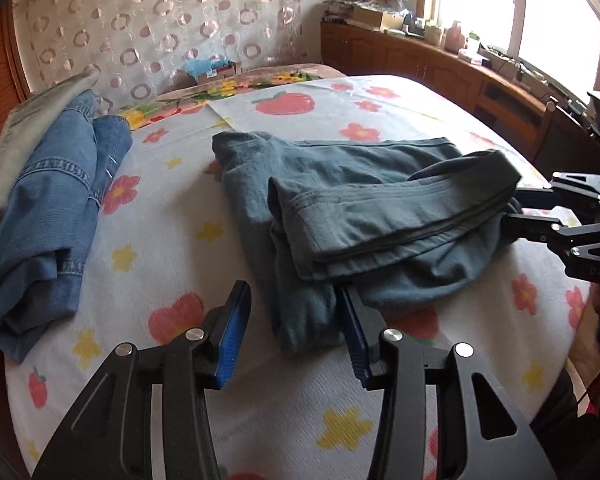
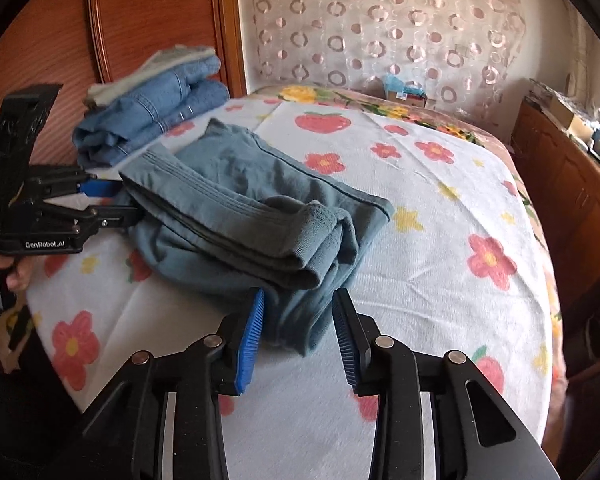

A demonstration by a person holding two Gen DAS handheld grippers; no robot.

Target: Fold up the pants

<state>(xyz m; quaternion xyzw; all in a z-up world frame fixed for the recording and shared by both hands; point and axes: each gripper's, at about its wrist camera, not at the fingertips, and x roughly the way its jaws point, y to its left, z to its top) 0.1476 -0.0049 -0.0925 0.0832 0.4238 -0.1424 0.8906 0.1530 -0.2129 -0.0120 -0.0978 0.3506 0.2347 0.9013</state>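
Teal-grey pants [image 1: 372, 208] lie folded in layers on the flowered bed sheet [image 1: 172, 240]; they also show in the right wrist view [image 2: 244, 216]. My left gripper [image 1: 296, 320] is open, its jaws set around the near edge of the pants, the right finger tucked under the fold. My right gripper [image 2: 298, 328] is open, its jaws either side of the pants' near corner. Each gripper appears in the other's view, the right one [image 1: 512, 204] and the left one [image 2: 120, 200], at opposite ends of the fold, fingertips hidden by cloth.
A stack of folded blue jeans [image 1: 56, 208] with a grey garment on top sits at the bed's left side, also in the right wrist view [image 2: 148, 108]. A wooden headboard [image 2: 148, 12], patterned curtain [image 1: 160, 28] and cluttered wooden cabinet [image 1: 440, 60] surround the bed.
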